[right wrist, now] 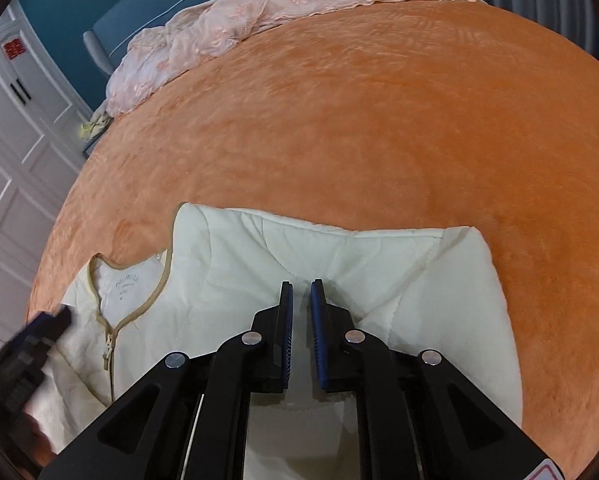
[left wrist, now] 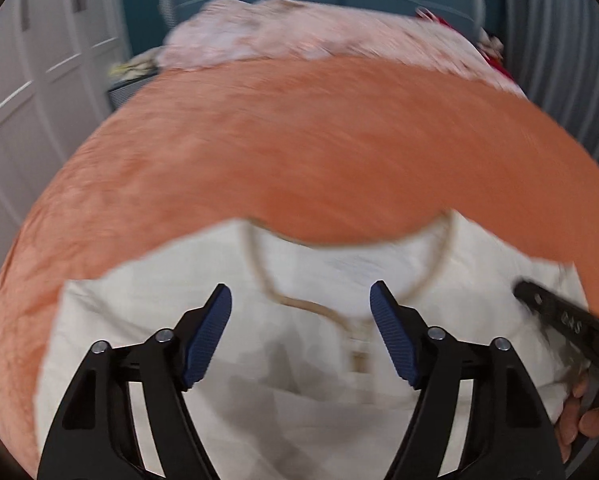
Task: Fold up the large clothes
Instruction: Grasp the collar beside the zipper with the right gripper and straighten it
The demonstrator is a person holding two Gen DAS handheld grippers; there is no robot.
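Now mid-fold: cream jacket (right wrist: 227, 280) flat on orange bed (right wrist: 339, 120), side panel doubled over toward the zipper (right wrist: 109, 344).
Left gripper (left wrist: 301, 300) apart, nothing between the pads, hovering over the neckline (left wrist: 379, 246); right gripper (right wrist: 300, 292) nearly together with a thin gap, over the folded panel, no cloth seen pinched. Collar at 10 o'clock in right view, folded edge at 1 o'clock. Advisable next: pinch both layers at the far corners, lift low, keep the edges aligned, lay down slowly to avoid quilting bunching.

bed (right wrist: 359, 128): orange cover | on it: cream jacket (right wrist: 227, 280), pink lace cloth (right wrist: 219, 28)
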